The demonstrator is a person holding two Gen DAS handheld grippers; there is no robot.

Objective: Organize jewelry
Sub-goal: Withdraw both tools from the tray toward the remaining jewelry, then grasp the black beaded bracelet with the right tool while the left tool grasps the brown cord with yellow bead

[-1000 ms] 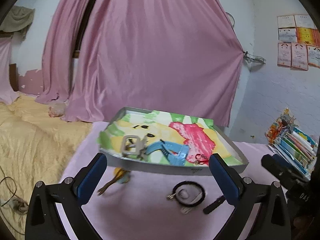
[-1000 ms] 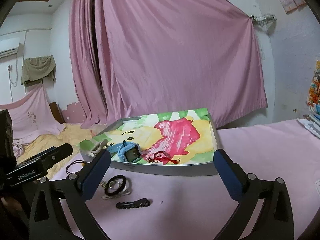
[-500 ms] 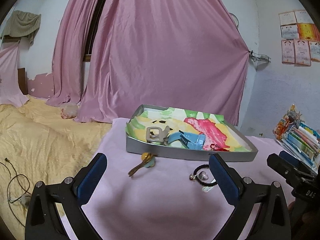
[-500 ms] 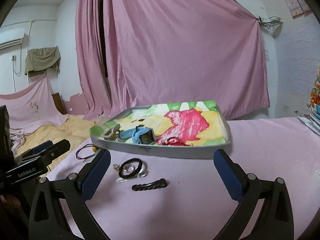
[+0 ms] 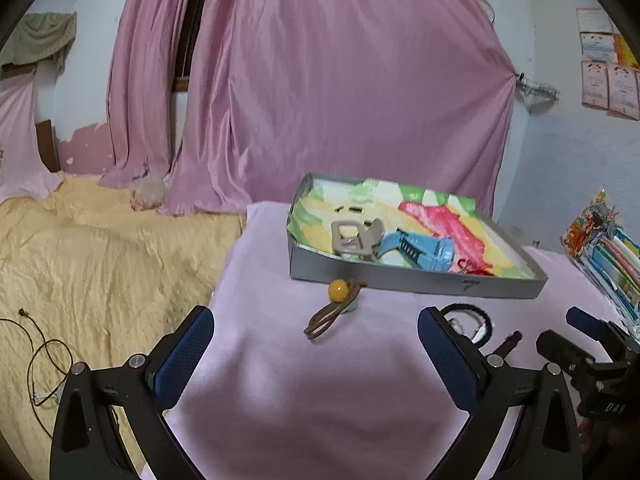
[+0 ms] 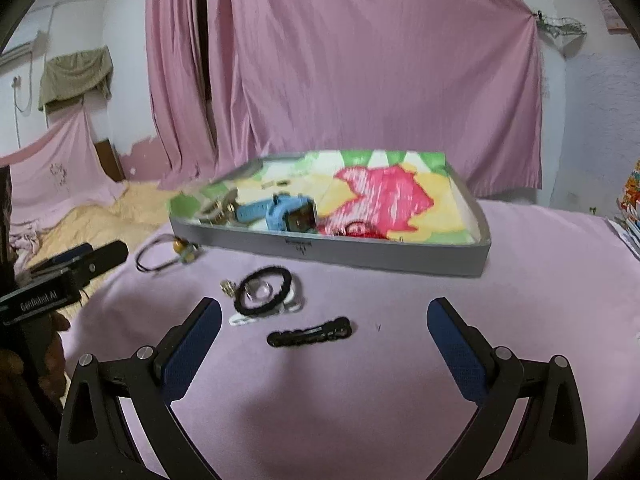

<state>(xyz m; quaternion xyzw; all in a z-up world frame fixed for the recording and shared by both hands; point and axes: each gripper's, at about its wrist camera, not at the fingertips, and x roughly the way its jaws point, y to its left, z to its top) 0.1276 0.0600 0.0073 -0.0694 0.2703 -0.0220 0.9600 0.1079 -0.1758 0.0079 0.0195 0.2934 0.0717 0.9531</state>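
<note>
Over the last second both cameras have drawn back from the tray (image 5: 416, 280), which filled the near view a second ago and now sits further off across the pink cloth (image 6: 400, 380). That reads as a retreat between placements: the blue watch (image 6: 294, 216), the beige clip (image 5: 354, 238) and a red cord piece (image 6: 358, 229) lie inside the tray, while the loose items wait outside it. The left gripper (image 5: 316, 354) is spread wide and holds nothing; ahead of it, just in front of the tray wall, lies the brown cord with the amber bead (image 5: 336, 300). The right gripper (image 6: 324, 344) is likewise spread and empty, with the black hair clip (image 6: 310, 333) lying between and just beyond its fingers, and the black hair tie (image 6: 262, 290) a little further on over a small clear packet. Judged from this, roughly half the sorting remains. The cloth covers a table-like surface beside a bed with a yellow quilt (image 5: 100, 248); pink curtains (image 5: 340, 80) hang behind, and stacked books (image 5: 608, 248) stand at the right
</note>
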